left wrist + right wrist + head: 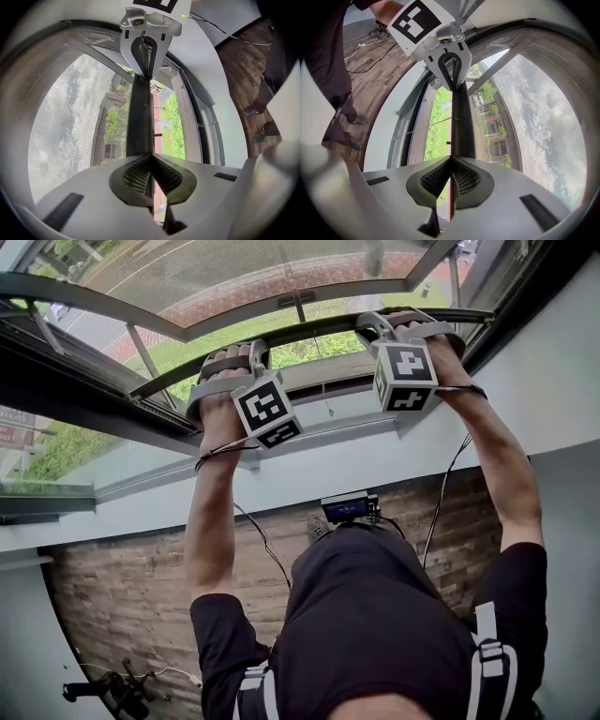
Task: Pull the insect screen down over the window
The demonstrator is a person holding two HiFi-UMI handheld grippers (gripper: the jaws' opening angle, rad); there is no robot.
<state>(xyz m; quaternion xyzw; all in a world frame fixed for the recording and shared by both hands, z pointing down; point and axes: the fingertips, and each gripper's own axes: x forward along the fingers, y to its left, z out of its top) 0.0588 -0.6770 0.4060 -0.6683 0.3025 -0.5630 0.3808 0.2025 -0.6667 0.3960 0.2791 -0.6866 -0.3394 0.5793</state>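
The insect screen's grey mesh (281,268) ends in a dark bottom bar (309,331) that runs across the window opening. My left gripper (251,352) is shut on that bar left of its middle. Further right, my right gripper (377,326) is shut on the same bar. In the left gripper view the pads of the left gripper (151,157) pinch the bar's (139,122) thin edge, with mesh (70,122) to one side and the right gripper (149,51) further along. In the right gripper view the right gripper (450,159) clamps the bar (463,126) beside the mesh (534,122).
Below the bar the window stands open onto grass (319,348) and buildings. A pale sill (309,460) runs under the frame. Cables (262,540) hang from both grippers over a wood-look floor (141,596). A dark stand (108,692) lies on the floor at the lower left.
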